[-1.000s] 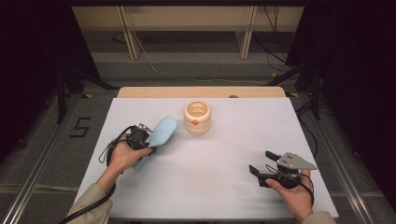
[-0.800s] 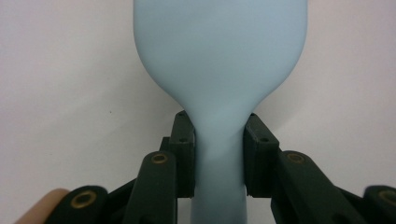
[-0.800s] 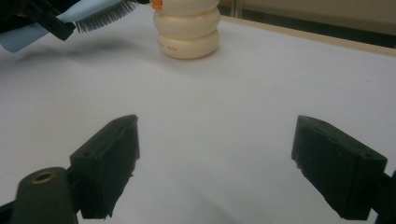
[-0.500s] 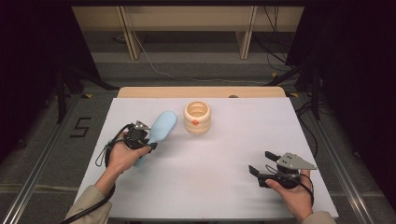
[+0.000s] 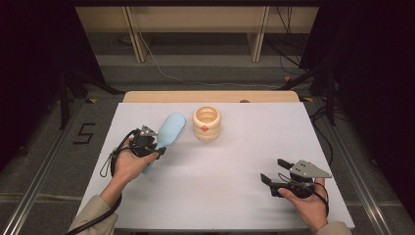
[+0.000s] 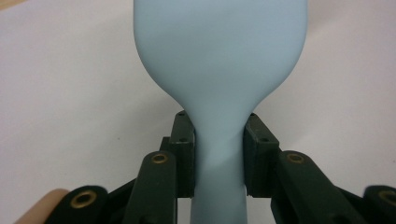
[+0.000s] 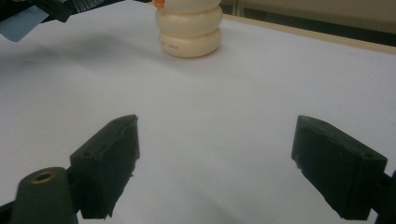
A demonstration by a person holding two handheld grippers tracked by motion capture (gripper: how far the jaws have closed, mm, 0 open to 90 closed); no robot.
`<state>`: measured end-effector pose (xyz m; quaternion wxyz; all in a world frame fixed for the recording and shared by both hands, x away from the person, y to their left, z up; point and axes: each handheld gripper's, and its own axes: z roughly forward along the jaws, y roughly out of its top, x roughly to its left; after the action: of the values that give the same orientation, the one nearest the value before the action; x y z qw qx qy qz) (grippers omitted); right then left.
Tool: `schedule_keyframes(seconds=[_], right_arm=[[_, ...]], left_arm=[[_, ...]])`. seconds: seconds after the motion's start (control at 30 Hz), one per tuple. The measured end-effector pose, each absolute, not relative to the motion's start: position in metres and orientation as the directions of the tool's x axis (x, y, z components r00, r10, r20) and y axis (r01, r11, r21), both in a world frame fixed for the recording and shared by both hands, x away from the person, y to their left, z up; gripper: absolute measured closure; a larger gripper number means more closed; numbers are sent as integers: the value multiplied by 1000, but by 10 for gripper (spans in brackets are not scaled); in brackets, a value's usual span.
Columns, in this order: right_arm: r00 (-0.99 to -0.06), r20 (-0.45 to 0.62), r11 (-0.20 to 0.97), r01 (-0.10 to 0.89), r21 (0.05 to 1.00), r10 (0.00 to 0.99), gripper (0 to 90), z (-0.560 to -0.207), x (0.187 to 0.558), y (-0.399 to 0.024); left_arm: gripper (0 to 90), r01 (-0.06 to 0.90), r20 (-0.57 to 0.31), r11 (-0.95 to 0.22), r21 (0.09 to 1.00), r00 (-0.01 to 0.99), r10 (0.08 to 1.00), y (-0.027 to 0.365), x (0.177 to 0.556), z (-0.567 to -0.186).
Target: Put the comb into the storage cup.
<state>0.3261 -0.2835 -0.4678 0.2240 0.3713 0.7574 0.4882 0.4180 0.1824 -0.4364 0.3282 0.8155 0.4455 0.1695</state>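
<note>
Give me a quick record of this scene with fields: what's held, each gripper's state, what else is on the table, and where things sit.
held item: light blue hairbrush, gripped at the narrow neck of its handle
left gripper: shut on the hairbrush, pads pressing both sides of the handle
right gripper: open, nothing between the jaws, low over the table at the near right
other item: cream ribbed cup with an orange mark, upright, just right of the brush head, apart from it
surface: white table

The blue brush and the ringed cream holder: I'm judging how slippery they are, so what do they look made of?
The blue brush looks like matte moulded plastic, with a smooth, even, glare-free back. The ringed cream holder looks like plastic or glazed ceramic, showing a faint sheen; I can't tell which.
</note>
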Motion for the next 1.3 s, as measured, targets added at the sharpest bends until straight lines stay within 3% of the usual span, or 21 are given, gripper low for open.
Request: schedule_keyframes(seconds=[1.3], right_arm=[[-629,24,251,345,905,777,160,-468,326,-282]], left_arm=[[693,547,-33,-289,786,504,863,176,409,-427]])
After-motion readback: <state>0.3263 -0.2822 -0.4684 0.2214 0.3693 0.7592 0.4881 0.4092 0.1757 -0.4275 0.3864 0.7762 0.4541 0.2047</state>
